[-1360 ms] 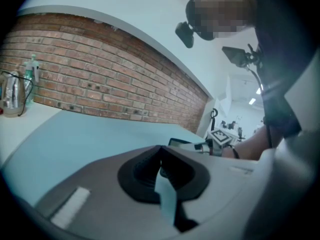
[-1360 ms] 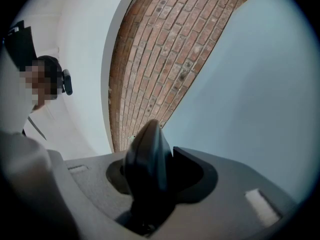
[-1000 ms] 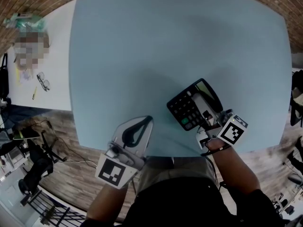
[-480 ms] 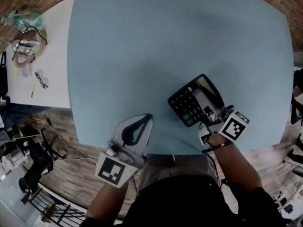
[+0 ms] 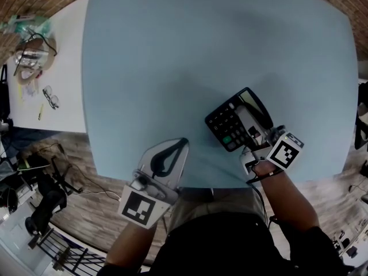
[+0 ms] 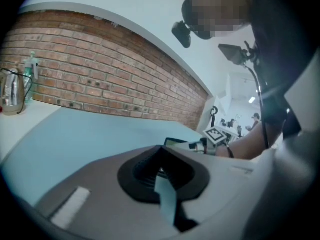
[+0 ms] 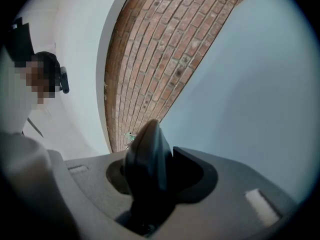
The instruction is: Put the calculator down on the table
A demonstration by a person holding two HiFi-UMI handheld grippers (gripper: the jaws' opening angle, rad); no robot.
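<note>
I see a plain pale blue surface [image 5: 201,50]. The calculator [image 5: 221,125] is black with dark keys, one green key and a yellow-green display. My left hand-held gripper [image 5: 181,144] and right hand-held gripper [image 5: 241,115] are light grey with black pads, and each carries a cube of black-and-white square markers. The wall [image 6: 100,84] is red-brown brick with pale joints. The side table [image 5: 63,68] is white, and the floor [image 5: 80,211] is grey-brown planks.

The left gripper [image 5: 181,143] and right gripper [image 5: 247,126] are pale grey shells, black-lined around the claw; behind each claw sits a white cube [image 5: 140,207] with black square markers. Black top [image 5: 218,243], dark band [image 5: 260,179] on the right wrist
</note>
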